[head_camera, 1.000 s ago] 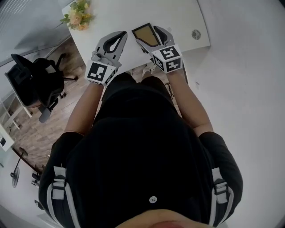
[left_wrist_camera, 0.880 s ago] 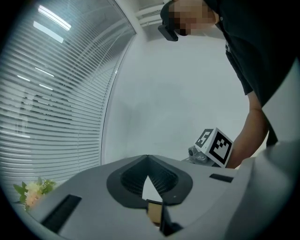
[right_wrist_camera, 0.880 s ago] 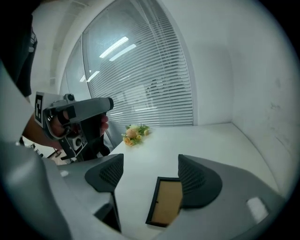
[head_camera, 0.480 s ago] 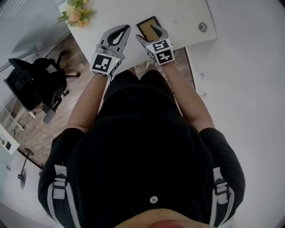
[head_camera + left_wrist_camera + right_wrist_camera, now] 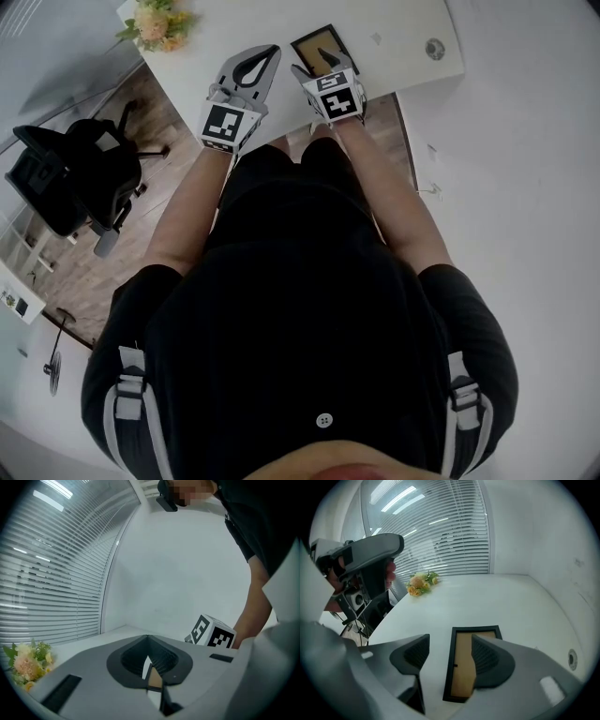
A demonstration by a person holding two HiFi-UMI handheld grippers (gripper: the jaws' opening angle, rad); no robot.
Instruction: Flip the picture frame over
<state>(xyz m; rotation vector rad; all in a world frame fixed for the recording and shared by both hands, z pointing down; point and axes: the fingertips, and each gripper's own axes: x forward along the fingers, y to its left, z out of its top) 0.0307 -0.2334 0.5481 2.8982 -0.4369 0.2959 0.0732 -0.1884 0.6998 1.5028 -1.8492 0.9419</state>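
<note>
The picture frame (image 5: pixel 317 42) lies flat on the white table (image 5: pixel 394 28), black rim around a brown backing board that faces up. In the right gripper view the frame (image 5: pixel 464 672) runs away from me. My right gripper (image 5: pixel 450 640) tilts down over its near end. Its jaws have just been closing but stand open, with the frame's left rim between them and the pads not touching it. In the head view the right gripper (image 5: pixel 319 64) covers the frame's near edge. My left gripper (image 5: pixel 270 52) hovers to the frame's left, shut and empty; in its own view the left gripper (image 5: pixel 149 658) shows its jaws together.
A small bunch of yellow and pink flowers (image 5: pixel 150 23) lies at the table's far left corner. A round cable grommet (image 5: pixel 434 49) sits in the tabletop to the right. A black office chair (image 5: pixel 66 173) stands on the wood floor left of the table. White walls border the table.
Both grippers have come down toward the table. The right one has tipped further downward over the frame's near end, and its jaws have narrowed around the left rim.
</note>
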